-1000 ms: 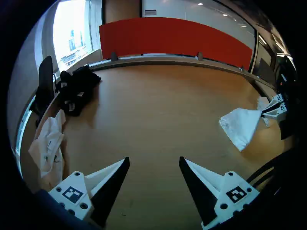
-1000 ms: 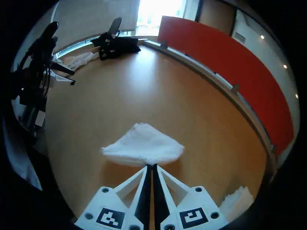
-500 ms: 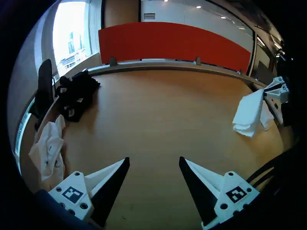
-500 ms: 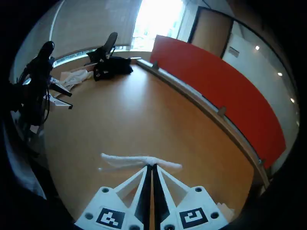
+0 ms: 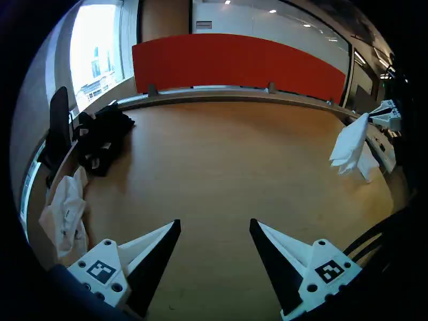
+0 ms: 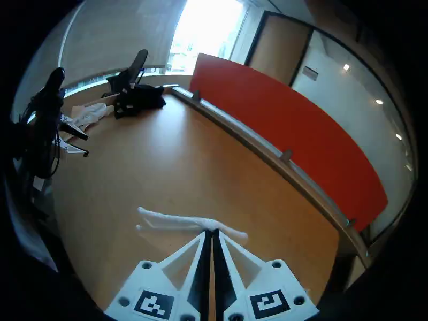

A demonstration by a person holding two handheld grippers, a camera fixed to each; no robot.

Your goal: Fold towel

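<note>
My right gripper (image 6: pixel 212 234) pinches the towel (image 6: pixel 187 220) up off the table (image 6: pixel 176 160) so it hangs straight. My left gripper (image 5: pixel 214 224) hovers spread, waiting.

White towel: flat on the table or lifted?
Lifted. In the left gripper view the towel hangs bunched and draped from the shut right gripper, its lower edge apparently clear of the table.

bright window (image 5: pixel 96 59) glare, fisheye edges, sharp
</note>
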